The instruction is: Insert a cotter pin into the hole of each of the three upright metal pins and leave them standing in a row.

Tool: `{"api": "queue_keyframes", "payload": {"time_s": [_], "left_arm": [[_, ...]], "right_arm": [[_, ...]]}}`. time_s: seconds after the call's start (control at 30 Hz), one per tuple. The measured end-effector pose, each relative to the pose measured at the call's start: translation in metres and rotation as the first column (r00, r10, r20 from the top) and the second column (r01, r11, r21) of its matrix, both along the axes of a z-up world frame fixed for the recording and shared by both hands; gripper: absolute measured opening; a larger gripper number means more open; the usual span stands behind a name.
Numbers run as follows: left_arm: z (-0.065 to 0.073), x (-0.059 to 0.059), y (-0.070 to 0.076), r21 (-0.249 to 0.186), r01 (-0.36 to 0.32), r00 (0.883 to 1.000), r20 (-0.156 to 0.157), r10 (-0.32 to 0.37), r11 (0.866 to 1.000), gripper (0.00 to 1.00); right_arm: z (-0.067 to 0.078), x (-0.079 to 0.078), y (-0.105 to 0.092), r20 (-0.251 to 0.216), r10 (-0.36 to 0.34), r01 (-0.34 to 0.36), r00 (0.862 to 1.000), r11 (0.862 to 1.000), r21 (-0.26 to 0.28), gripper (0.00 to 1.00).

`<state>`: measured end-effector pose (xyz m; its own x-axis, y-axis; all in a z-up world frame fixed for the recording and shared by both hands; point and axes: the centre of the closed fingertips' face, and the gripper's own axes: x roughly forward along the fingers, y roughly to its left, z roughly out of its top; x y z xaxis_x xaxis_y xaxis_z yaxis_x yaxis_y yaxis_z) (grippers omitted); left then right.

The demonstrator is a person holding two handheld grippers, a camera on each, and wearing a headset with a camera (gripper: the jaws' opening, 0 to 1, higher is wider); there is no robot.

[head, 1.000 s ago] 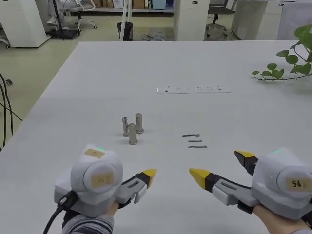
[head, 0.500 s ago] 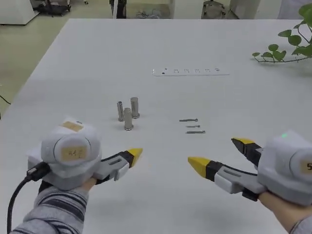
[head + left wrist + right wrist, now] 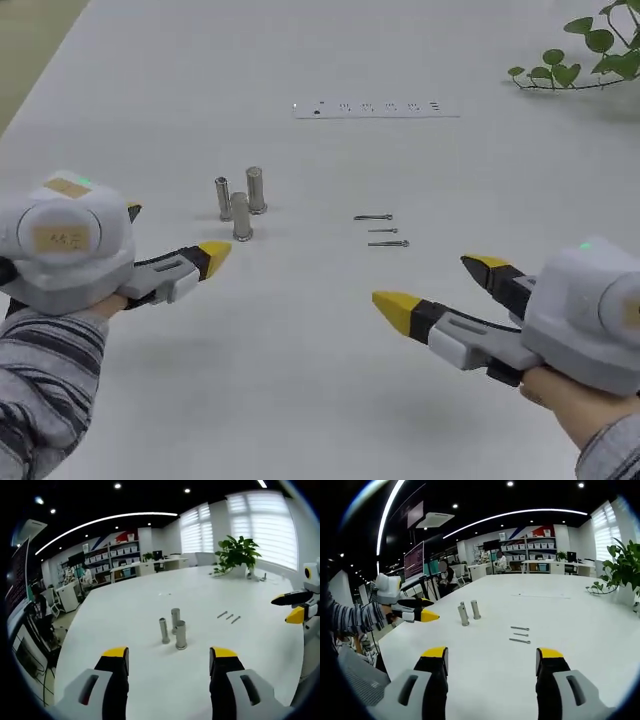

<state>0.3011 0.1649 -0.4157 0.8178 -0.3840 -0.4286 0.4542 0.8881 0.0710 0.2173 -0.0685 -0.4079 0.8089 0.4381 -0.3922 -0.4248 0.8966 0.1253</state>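
Three upright metal pins [image 3: 240, 206] stand close together on the white table [image 3: 300, 350]; they are also ahead of the left jaws [image 3: 174, 628] and off to the left in the right gripper view [image 3: 469, 612]. Three cotter pins [image 3: 381, 231] lie flat to their right [image 3: 229, 617] [image 3: 520, 634]. My left gripper [image 3: 175, 232] is open and empty, left of the metal pins and slightly nearer to me [image 3: 170, 654]. My right gripper [image 3: 437, 282] is open and empty, on the near side of the cotter pins [image 3: 492, 654].
A white power strip [image 3: 377, 108] lies farther back on the table. A leafy plant [image 3: 580, 55] reaches in at the far right [image 3: 235, 555]. The table's left edge [image 3: 40, 95] is near the left hand. Office shelves and desks stand beyond.
The head camera has tilted down. My left gripper has moved forward and left, now level with the metal pins. The right gripper has kept its place by the cotter pins.
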Motion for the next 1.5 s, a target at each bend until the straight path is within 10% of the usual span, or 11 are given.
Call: {"api": "queue_keyframes", "payload": {"time_s": [0.7,1.5], "left_arm": [[-0.023,0.065,-0.002,-0.004,0.049,0.999,0.008,-0.049,0.999,0.43],[-0.049,0.088,-0.031,-0.001,0.173,0.984,-0.045,-0.172,0.985,0.17]], "right_arm": [[-0.003,0.011,-0.011,0.019,-0.062,0.062,0.998,0.998,-0.018,0.58],[-0.017,0.011,-0.015,0.000,-0.084,0.084,0.996,0.996,-0.039,0.46]]}}
